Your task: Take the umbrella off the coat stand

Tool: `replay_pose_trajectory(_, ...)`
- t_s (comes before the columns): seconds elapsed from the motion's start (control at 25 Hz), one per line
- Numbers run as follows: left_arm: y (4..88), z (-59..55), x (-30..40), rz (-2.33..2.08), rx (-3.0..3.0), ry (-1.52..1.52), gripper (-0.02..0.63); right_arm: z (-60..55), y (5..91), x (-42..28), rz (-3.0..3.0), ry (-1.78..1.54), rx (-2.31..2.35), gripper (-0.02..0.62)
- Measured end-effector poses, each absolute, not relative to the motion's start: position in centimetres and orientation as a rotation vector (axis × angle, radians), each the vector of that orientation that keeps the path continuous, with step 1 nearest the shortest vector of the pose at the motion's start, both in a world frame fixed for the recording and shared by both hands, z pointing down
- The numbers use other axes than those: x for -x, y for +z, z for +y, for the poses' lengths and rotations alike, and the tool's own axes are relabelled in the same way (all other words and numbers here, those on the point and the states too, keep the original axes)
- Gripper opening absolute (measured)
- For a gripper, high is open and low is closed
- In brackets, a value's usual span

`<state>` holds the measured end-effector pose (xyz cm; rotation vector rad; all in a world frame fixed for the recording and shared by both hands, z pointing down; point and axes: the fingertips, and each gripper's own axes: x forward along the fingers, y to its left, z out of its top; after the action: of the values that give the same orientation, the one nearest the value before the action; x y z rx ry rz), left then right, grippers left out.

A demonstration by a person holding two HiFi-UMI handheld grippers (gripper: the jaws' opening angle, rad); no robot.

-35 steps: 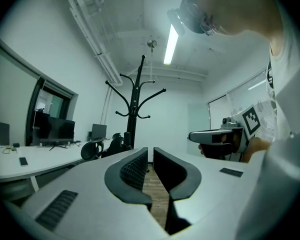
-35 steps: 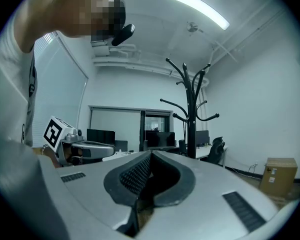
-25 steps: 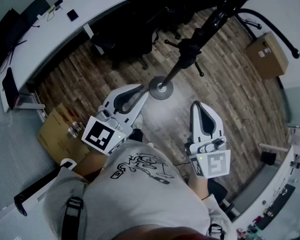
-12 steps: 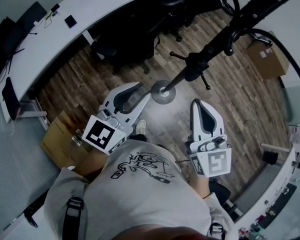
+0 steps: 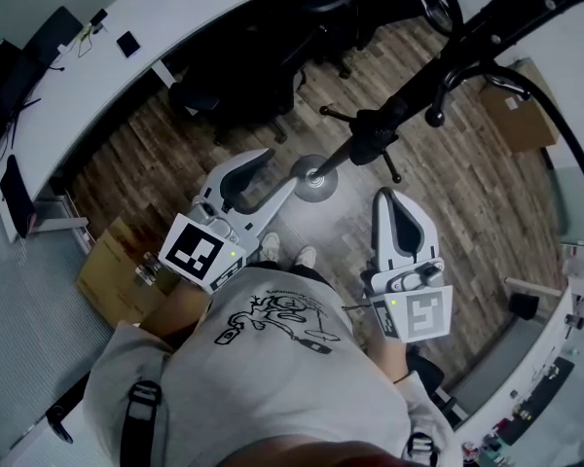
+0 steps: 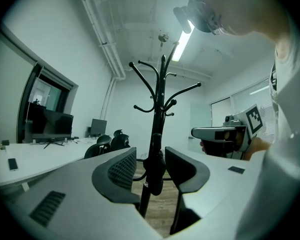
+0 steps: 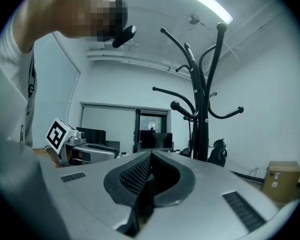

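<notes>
Now, left gripper (image 5: 273,171): I hold it level; its jaws are partway apart and have just been opening, with nothing gripped.
Right gripper (image 5: 389,197): I hold it level beside the left one, jaws pressed together, nothing between them.
Coat stand (image 5: 314,176): black, upright on the wooden floor (image 5: 448,193), its round base ahead of both grippers.
Umbrella (image 5: 373,136): black, folded, hanging against the stand's pole; my left gripper view shows it in the gap between the jaws, farther off, untouched.
</notes>
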<state>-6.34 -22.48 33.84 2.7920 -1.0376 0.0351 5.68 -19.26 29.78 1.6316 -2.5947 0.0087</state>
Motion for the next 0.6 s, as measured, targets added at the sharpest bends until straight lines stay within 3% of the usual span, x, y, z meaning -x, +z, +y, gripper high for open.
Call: replay_pose_trajectory(0.6, 37.8, -25.7, -3.7, -0.893, -2.795, 0.15, 0.298, -21.8, 28.5, -10.7, -2.605, -0.057, -1.644, 0.009)
